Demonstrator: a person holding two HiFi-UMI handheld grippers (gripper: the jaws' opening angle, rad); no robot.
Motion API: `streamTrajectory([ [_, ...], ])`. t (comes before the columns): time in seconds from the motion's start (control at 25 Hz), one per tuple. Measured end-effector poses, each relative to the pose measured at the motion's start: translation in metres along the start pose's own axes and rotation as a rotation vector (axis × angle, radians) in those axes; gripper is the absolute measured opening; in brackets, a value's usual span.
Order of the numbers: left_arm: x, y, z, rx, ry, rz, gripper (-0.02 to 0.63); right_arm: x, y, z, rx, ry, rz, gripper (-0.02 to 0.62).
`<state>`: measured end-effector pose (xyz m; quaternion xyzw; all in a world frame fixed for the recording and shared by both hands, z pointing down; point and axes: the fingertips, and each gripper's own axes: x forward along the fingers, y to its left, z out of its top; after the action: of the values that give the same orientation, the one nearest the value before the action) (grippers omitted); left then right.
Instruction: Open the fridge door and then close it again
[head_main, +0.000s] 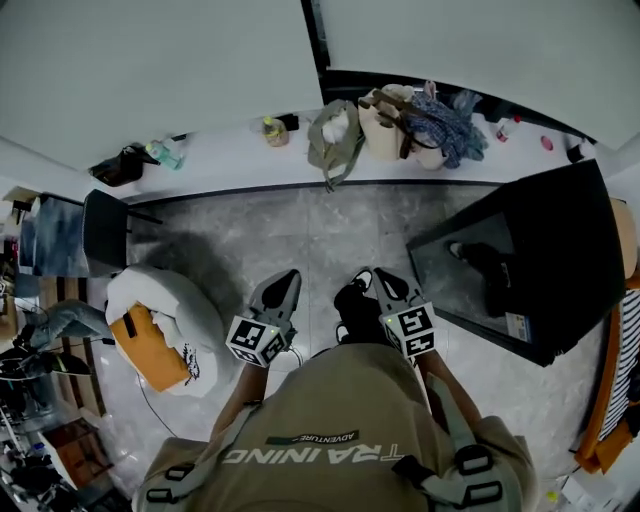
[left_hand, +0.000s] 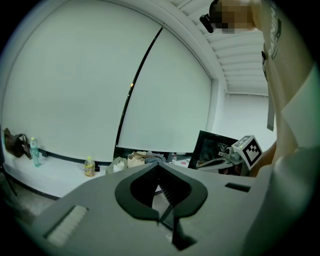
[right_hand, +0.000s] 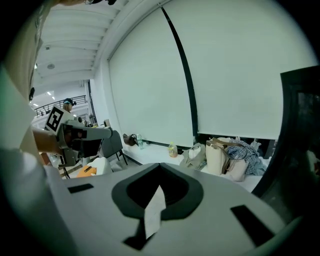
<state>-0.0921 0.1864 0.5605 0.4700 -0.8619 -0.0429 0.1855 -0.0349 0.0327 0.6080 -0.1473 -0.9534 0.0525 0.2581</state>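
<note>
Grey floor (head_main: 300, 230), one white ledge (head_main: 225, 160) under two blinds (head_main: 150, 70), with two bottles (head_main: 271, 131) and several bags (head_main: 336, 136) on it. One black fridge (head_main: 545, 245) on the right, touched by neither gripper. Left gripper (head_main: 289, 277) and right gripper (head_main: 381, 277) both have jaws closed tip to tip, empty.
</note>
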Motion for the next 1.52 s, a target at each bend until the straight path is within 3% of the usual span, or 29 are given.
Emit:
streamTrajectory([
  [0.16, 0.05, 0.019, 0.038, 0.093, 0.037, -0.055, -0.003, 0.05, -0.037, 0.02, 0.014, -0.017, 0.004, -0.005],
  [0.24, 0.074, 0.024, 0.052, 0.09, 0.036, -0.077, -0.003, 0.067, -0.061, 0.03, 0.018, -0.037, -0.005, -0.005],
  [0.4, 0.12, 0.038, 0.082, 0.123, 0.046, -0.107, -0.003, 0.089, -0.105, 0.044, 0.024, -0.057, -0.086, -0.005],
  [0.52, 0.16, 0.04, 0.104, 0.135, 0.048, -0.178, -0.003, 0.093, -0.134, 0.05, 0.054, -0.074, -0.141, -0.005],
  [0.8, 0.232, 0.001, 0.105, 0.216, 0.106, -0.35, -0.003, 0.071, -0.193, 0.039, 0.152, -0.07, -0.286, -0.005],
  [0.96, 0.258, -0.013, 0.1, 0.167, 0.142, -0.438, -0.003, 0.055, -0.21, 0.03, 0.206, -0.064, -0.362, -0.005],
  [1.08, 0.279, -0.019, 0.104, 0.176, 0.151, -0.488, -0.003, 0.047, -0.226, 0.03, 0.232, -0.07, -0.424, -0.005],
  [1.52, 0.343, -0.023, 0.123, 0.274, 0.214, -0.738, -0.003, 0.038, -0.24, 0.06, 0.319, -0.09, -0.644, -0.005],
])
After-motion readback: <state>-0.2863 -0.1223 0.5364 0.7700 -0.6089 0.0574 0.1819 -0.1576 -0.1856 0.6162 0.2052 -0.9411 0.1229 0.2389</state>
